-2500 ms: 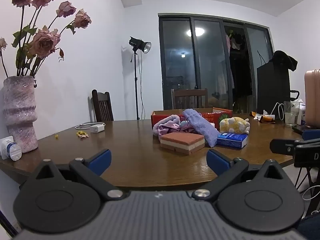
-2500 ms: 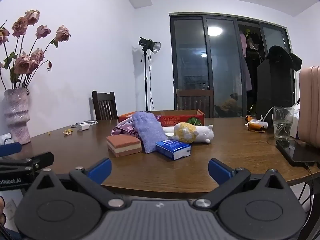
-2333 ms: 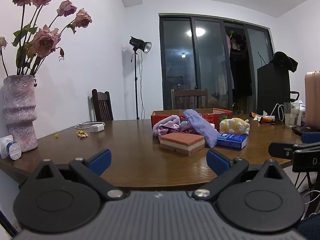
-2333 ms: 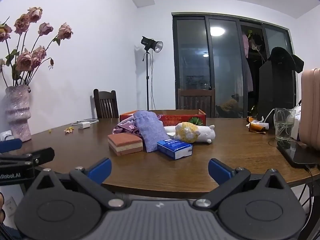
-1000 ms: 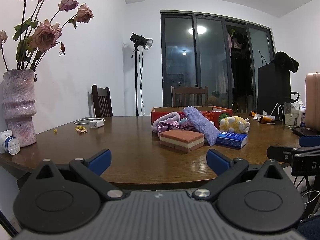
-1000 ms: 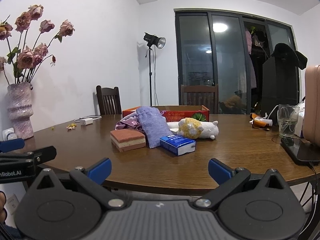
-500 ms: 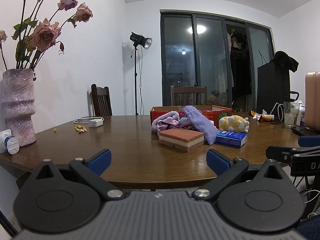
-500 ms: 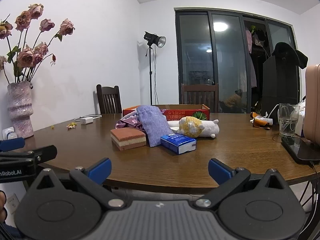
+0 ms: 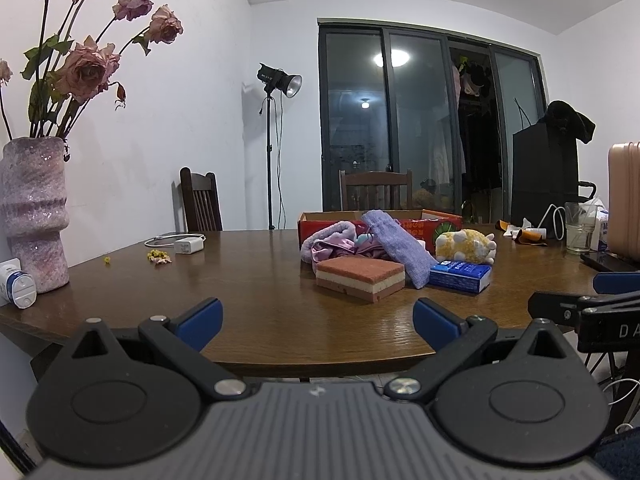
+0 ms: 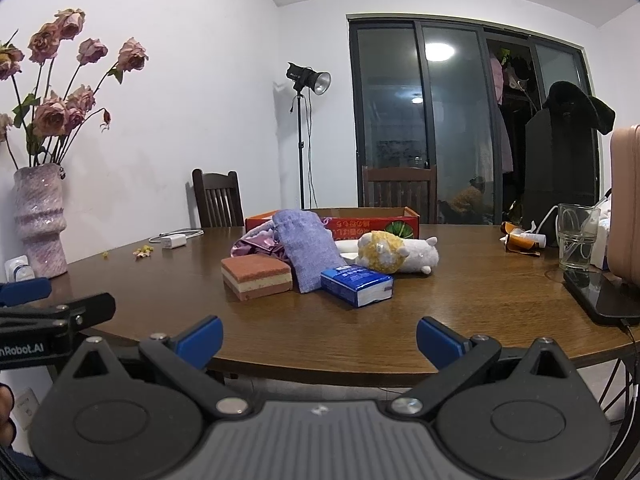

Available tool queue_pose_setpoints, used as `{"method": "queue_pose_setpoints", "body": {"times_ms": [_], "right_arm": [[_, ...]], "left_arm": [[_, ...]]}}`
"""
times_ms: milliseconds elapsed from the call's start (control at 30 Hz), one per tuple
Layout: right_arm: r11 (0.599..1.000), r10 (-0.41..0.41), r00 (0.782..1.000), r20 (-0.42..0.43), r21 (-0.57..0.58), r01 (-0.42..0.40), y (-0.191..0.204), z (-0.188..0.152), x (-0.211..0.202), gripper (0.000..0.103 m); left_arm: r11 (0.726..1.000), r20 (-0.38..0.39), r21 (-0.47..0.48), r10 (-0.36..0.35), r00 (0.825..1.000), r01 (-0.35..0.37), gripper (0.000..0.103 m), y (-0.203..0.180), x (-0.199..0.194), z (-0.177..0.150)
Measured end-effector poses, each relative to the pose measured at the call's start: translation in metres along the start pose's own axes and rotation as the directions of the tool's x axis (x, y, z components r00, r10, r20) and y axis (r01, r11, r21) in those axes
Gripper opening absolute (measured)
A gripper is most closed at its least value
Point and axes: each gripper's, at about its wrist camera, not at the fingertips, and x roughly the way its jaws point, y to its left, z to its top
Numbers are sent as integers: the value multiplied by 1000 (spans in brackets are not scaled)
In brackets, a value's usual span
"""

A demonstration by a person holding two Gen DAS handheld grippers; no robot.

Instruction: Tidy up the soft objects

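A layered pink sponge (image 9: 359,277) (image 10: 257,275), a purple knitted pouch (image 9: 396,246) (image 10: 308,248), crumpled pink-purple cloth (image 9: 334,242) (image 10: 256,243), a yellow and white plush toy (image 9: 464,245) (image 10: 394,256) and a blue tissue pack (image 9: 460,276) (image 10: 356,282) lie mid-table before a red cardboard box (image 9: 380,226) (image 10: 332,222). My left gripper (image 9: 318,320) and right gripper (image 10: 320,338) are both open and empty, held at the table's near edge, well short of the pile.
A pink vase with dried roses (image 9: 34,216) (image 10: 40,224) stands at the left. A white charger and cable (image 9: 184,245) lie behind it. A glass (image 10: 576,242), a phone (image 10: 604,296) and a pink suitcase (image 10: 626,200) are at the right. Chairs stand behind the table.
Both grippers have dropped slightly and stayed open; the table items sit a little higher in view. Nothing on the table has moved.
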Motion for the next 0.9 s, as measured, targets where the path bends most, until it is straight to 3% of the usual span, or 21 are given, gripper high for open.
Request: {"method": "queue_pose_setpoints", "body": {"times_ms": [900], "right_arm": [[1000, 3, 1000, -12, 1, -3, 0, -1, 4, 103]], "left_arm": [[1000, -9, -2, -8, 1000, 8, 103, 2, 0, 0]]}}
